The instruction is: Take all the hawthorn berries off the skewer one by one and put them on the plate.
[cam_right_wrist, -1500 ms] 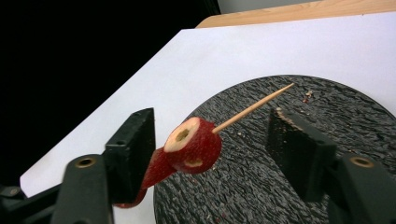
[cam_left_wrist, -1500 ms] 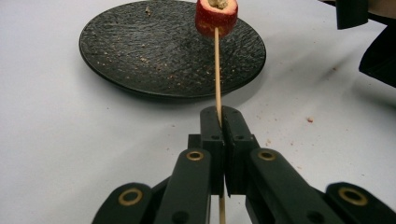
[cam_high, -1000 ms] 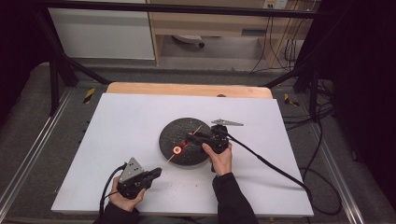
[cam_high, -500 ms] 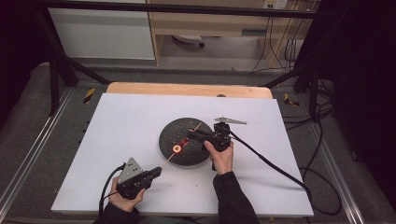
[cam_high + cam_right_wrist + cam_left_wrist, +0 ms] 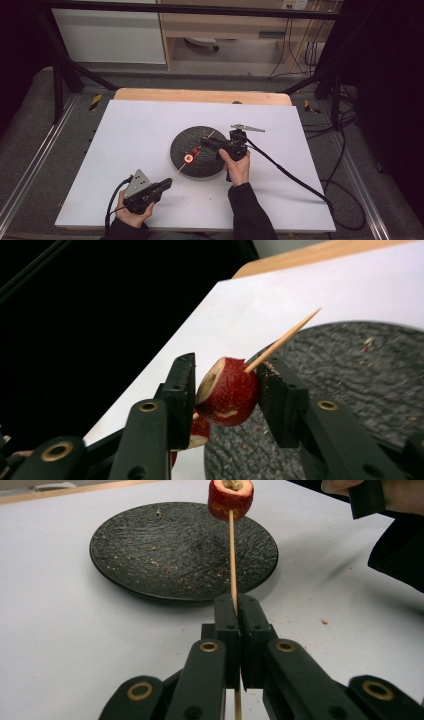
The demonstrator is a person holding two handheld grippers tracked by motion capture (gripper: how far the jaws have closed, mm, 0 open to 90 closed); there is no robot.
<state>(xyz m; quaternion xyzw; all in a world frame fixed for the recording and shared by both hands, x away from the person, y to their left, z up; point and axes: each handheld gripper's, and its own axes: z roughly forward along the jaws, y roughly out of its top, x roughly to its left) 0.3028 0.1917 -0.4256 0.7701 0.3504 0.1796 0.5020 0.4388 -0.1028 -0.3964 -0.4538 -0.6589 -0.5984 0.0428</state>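
My left gripper (image 5: 166,183) sits near the table's front left, shut on the base of a thin wooden skewer (image 5: 232,555) that slants up over a black round plate (image 5: 182,142). A red hollow fruit piece (image 5: 189,158) is threaded on the skewer. My right gripper (image 5: 227,375) comes in from the right over the plate and is shut on a second red fruit slice (image 5: 235,392); the skewer's point pokes out past it. The lower piece (image 5: 200,432) shows just beneath the held one.
The plate (image 5: 150,550) carries crumbs and lies on a white table sheet (image 5: 140,125). A grey metal clip-like thing (image 5: 247,128) lies just behind the right hand. Cables trail from both grippers. A wooden edge (image 5: 200,95) runs along the back.
The right gripper has shifted slightly along the skewer with the fruit slice between its jaws. The left gripper and skewer have hardly moved.
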